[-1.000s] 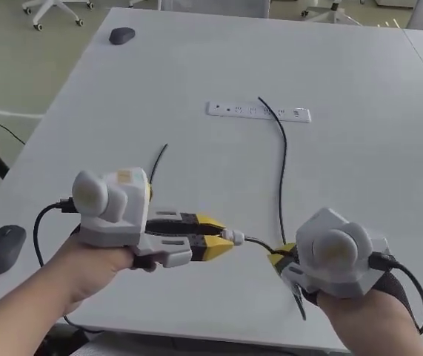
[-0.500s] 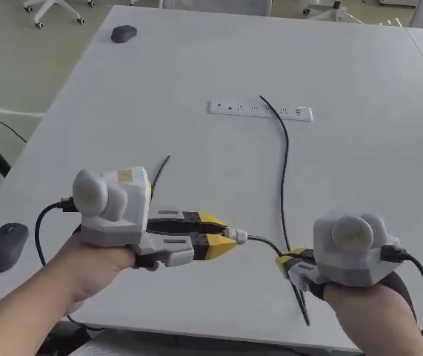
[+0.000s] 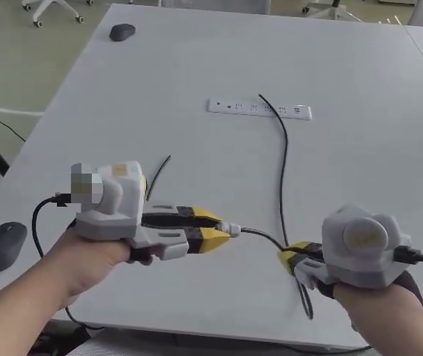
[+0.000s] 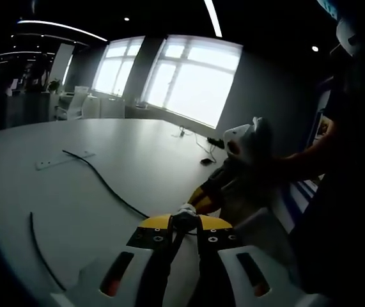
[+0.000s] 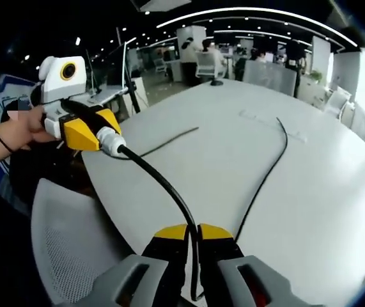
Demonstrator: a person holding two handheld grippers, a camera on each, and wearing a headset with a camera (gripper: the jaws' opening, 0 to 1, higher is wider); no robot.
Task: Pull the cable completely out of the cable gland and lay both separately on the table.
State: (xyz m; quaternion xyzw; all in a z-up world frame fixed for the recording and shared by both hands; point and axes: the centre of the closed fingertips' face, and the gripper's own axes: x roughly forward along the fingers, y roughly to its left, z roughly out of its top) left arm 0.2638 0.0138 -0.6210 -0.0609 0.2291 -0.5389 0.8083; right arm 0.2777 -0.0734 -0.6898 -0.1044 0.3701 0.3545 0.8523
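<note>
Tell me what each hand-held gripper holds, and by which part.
Left hand-held gripper: white cable gland, clamped by its body. Right hand-held gripper: black cable, pinched close to the gland.

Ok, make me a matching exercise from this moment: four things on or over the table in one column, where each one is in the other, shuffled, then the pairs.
Things:
1. cable gland
2. cable
3. power strip
4. nearer mouse

Places:
A. lying flat at the far middle of the table
B. gripped at the tip of the left tool
C. at the table's near left edge
D. clamped in the right tool, running across to the other tool

Pairs: 1-B, 2-D, 3-A, 4-C
</note>
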